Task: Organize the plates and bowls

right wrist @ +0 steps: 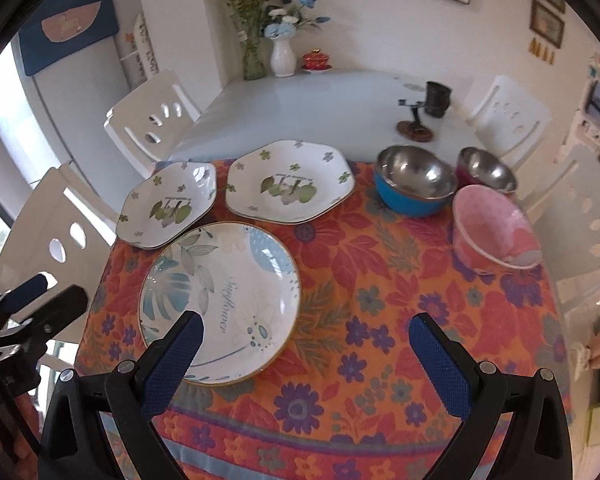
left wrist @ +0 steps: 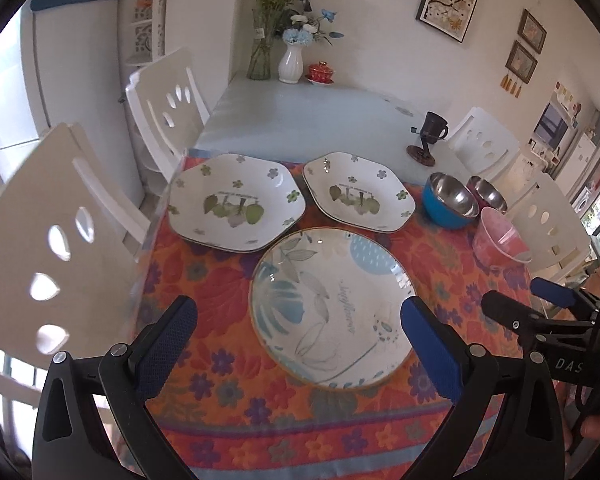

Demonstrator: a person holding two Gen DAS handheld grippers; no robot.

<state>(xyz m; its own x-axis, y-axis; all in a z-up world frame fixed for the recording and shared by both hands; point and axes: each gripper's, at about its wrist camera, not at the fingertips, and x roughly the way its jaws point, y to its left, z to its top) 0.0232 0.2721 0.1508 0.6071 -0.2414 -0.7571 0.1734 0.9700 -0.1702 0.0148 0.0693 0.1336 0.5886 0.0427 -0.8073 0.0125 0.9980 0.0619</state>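
A round blue-leaf plate (left wrist: 332, 308) (right wrist: 220, 300) lies on the orange floral cloth near the front. Behind it lie two hexagonal white plates with green leaves, one on the left (left wrist: 236, 202) (right wrist: 166, 208) and one on the right (left wrist: 358, 192) (right wrist: 290, 180). To the right stand a blue steel bowl (left wrist: 450, 200) (right wrist: 414, 184), a red steel bowl (left wrist: 490, 194) (right wrist: 486, 170) and a pink bowl (left wrist: 500, 240) (right wrist: 496, 226). My left gripper (left wrist: 300, 322) is open and empty above the round plate. My right gripper (right wrist: 306, 338) is open and empty over the cloth, right of that plate.
White chairs (left wrist: 60, 216) (right wrist: 508, 116) flank the table. At the back stand a glass vase (left wrist: 260, 52), a white vase (left wrist: 291, 62), a red lidded cup (left wrist: 320, 72) and a dark mug (left wrist: 436, 124) beside a small stand (left wrist: 420, 148).
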